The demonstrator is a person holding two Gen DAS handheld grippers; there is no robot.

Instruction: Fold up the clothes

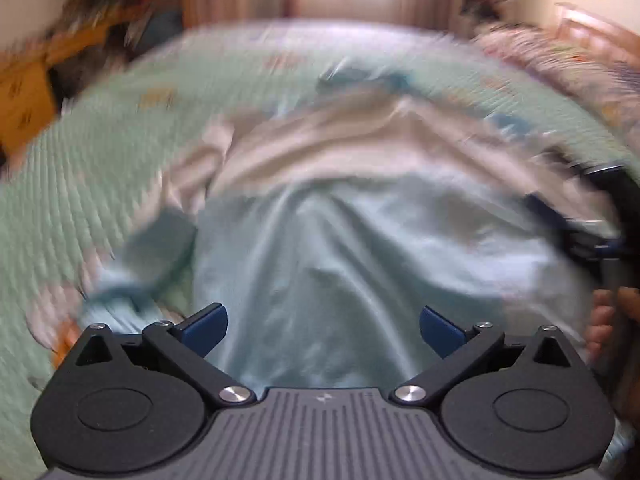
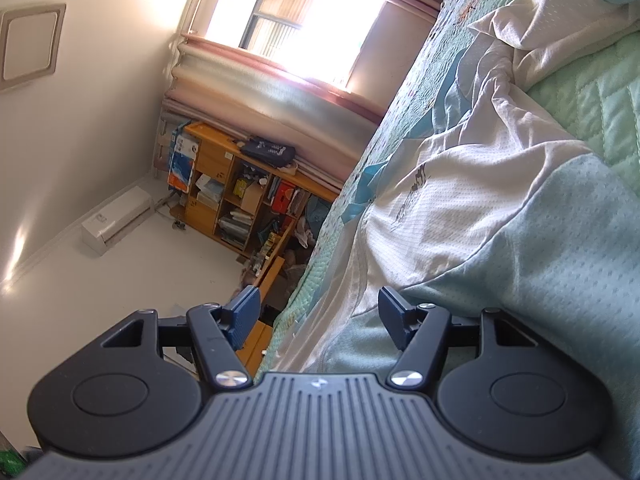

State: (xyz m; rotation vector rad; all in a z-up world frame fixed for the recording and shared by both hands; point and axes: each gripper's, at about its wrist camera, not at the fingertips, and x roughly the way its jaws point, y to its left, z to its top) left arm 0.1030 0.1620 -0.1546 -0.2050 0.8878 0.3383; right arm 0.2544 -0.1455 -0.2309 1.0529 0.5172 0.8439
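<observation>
A light blue and white shirt lies crumpled on a green quilted bedspread; the left wrist view is blurred. My left gripper hangs open just above the blue part, its blue pads wide apart and off the cloth. In the right wrist view, which is rolled sideways, the same shirt runs along the bedspread. My right gripper is open at the bed's edge with the shirt's hem between its pads, which do not press on it. That gripper also shows dark at the shirt's right side, a hand below it.
A wooden shelf crammed with boxes stands beside the bed under a bright window. A white wall unit is on the far wall. Patterned bedding is heaped at the bed's far right.
</observation>
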